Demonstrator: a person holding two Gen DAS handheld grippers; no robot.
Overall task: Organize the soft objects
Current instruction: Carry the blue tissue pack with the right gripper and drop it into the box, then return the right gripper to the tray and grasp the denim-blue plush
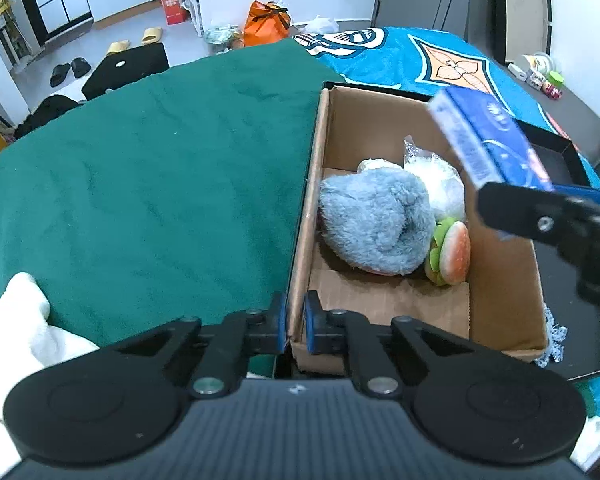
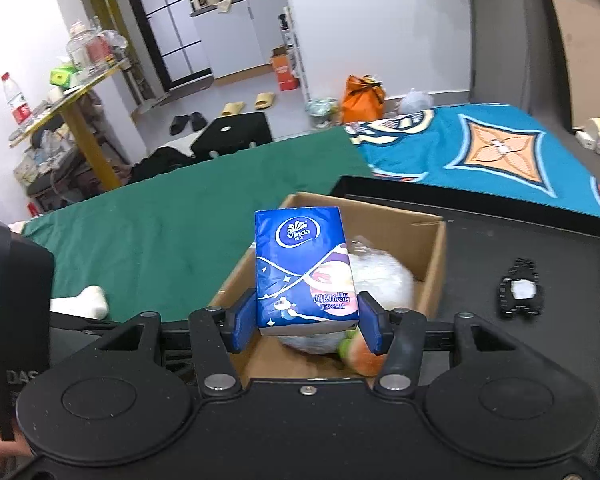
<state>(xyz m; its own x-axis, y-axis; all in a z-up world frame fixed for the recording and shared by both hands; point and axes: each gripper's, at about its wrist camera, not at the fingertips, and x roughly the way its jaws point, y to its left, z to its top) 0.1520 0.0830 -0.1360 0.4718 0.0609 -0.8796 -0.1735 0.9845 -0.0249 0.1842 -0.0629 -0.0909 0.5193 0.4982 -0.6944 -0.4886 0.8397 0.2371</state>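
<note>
tissue pack (image 2: pixel 305 268), blue with a white logo, stands upright between the fingers (image 2: pixel 245 322) of the right gripper (image 2: pixel 306 326), which are closed on its lower sides, and it hangs in the air over the open cardboard box (image 1: pixel 504 292). the left wrist view shows the same pack tilted above the box's right side. the left gripper (image 1: pixel 296 326) has its fingers pinched on the near left wall of the box, steadying it.

inside the box lie a fluffy grey-blue plush (image 1: pixel 374 224), a small burger toy (image 1: pixel 452 254) just beside it, and a crinkly clear bag (image 1: pixel 436 180) toward the far wall. the box sits on a black tray (image 2: pixel 540 240), with green cloth (image 1: pixel 140 180) covering the surface to the left.

the step in hand looks like dropping the pack into the box. to do it well, i would lower it toward the bare cardboard floor at the near end, where nothing lies, rather than onto the plush, where it may slide off. keep the left hold firm so the light box does not shift, bring the pack low and roughly level before letting the fingers part, and release gently, since the soft wrapper dents under a squeeze.
</note>
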